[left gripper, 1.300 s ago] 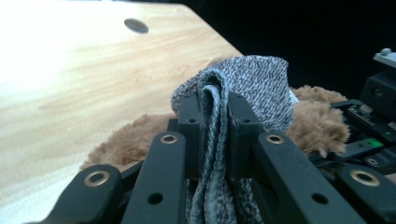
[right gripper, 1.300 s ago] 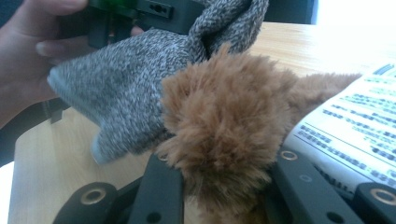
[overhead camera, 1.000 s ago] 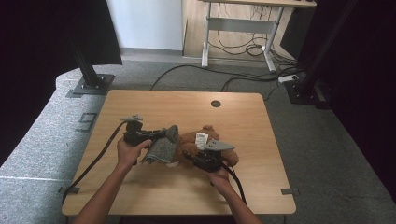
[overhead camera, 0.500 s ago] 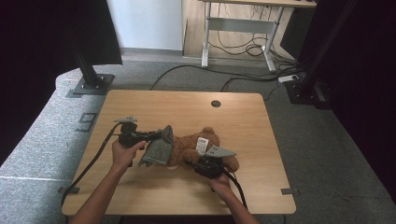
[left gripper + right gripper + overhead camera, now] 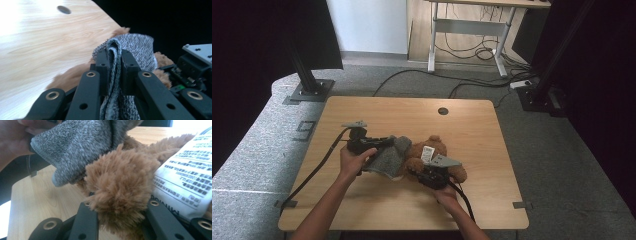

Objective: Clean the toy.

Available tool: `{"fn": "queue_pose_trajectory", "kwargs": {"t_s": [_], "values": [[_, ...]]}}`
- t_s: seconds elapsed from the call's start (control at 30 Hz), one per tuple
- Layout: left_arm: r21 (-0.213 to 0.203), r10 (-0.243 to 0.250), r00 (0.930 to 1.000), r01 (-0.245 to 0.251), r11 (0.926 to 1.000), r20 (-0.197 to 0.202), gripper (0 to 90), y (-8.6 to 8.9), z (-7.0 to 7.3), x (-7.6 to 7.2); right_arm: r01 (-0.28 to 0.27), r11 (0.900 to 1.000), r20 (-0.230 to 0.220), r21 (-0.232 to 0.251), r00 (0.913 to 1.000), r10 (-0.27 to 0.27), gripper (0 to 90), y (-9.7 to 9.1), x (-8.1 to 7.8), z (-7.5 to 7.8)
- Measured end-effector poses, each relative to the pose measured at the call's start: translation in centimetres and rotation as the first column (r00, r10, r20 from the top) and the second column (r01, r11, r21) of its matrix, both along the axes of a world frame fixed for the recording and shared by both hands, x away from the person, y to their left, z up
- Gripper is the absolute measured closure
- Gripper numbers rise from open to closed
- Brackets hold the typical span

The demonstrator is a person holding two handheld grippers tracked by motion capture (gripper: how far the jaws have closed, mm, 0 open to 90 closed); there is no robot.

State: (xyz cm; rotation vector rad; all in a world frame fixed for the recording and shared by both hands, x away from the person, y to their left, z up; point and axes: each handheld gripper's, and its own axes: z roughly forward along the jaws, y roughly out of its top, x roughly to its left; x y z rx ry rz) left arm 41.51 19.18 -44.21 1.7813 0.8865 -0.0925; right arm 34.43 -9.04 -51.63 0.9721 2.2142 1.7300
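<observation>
On the pale wood-grain tabletop [image 5: 362, 200], a fluffy brown teddy bear [image 5: 432, 150] is laid crosswise, its limb clamped by the right claw [image 5: 120, 220]. Left of it, flecked grey knit cloth [image 5: 135, 47] is pinched by the left claw [image 5: 114, 65].

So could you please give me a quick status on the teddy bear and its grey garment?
Left gripper shut on grey garment. Right gripper shut on teddy bear, a furry limb. Paper tag beside the right jaw; nothing else in the way.

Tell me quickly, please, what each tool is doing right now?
Left tool: closed on the grey cloth.
Right tool: closed on a furry limb of the teddy bear.
</observation>
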Motion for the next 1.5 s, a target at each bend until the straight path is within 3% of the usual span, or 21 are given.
{"fn": "queue_pose_trajectory", "kwargs": {"t_s": [0.23,0.4,0.47,0.57,0.83,1.27,1.37,1.5], "values": [[0.026,-0.071,0.9975,0.070,0.9972,0.010,78.4,-4.1,0.6,0.6,0.003,0.9999,0.016,-0.014,0.9999,-0.002,73.6,0.6,-0.2,0.0],[0.078,-0.082,0.9958,0.085,0.9933,-0.040,78.3,-6.3,-0.5,1.5,0.005,0.9997,0.030,-0.025,0.9996,-0.004,73.5,0.8,-0.4,-0.1],[0.088,-0.072,0.9963,0.076,0.9932,-0.048,78.4,-6.5,-0.7,1.7,0.008,0.9997,0.030,-0.024,0.9995,-0.007,73.5,0.7,-0.4,-0.1],[0.165,-0.040,0.9990,0.043,0.9854,-0.019,80.0,-6.3,-0.7,1.6,0.006,0.9997,0.033,-0.023,0.9994,-0.005,73.5,0.6,-0.4,-0.2],[0.197,0.035,0.9993,-0.033,0.9798,-0.010,81.1,-4.4,-0.9,1.5,0.008,0.9996,0.042,-0.028,0.9991,-0.007,73.5,0.6,-1.0,-0.3],[0.178,0.099,0.9950,-0.099,0.9791,0.011,81.1,-1.4,-0.5,1.2,0.006,0.9995,0.051,-0.030,0.9987,-0.004,73.4,0.6,-1.8,-0.6],[0.122,0.057,0.9981,-0.059,0.9908,0.022,81.2,-1.4,0.0,0.9,0.005,0.9996,0.051,-0.029,0.9987,-0.004,73.4,0.6,-1.8,-0.6],[0.078,0.004,0.9995,-0.006,0.9969,0.030,81.3,-2.9,1.0,0.8,0.013,0.9996,0.049,-0.027,0.9987,-0.011,73.4,0.8,-1.4,-0.6]]}}
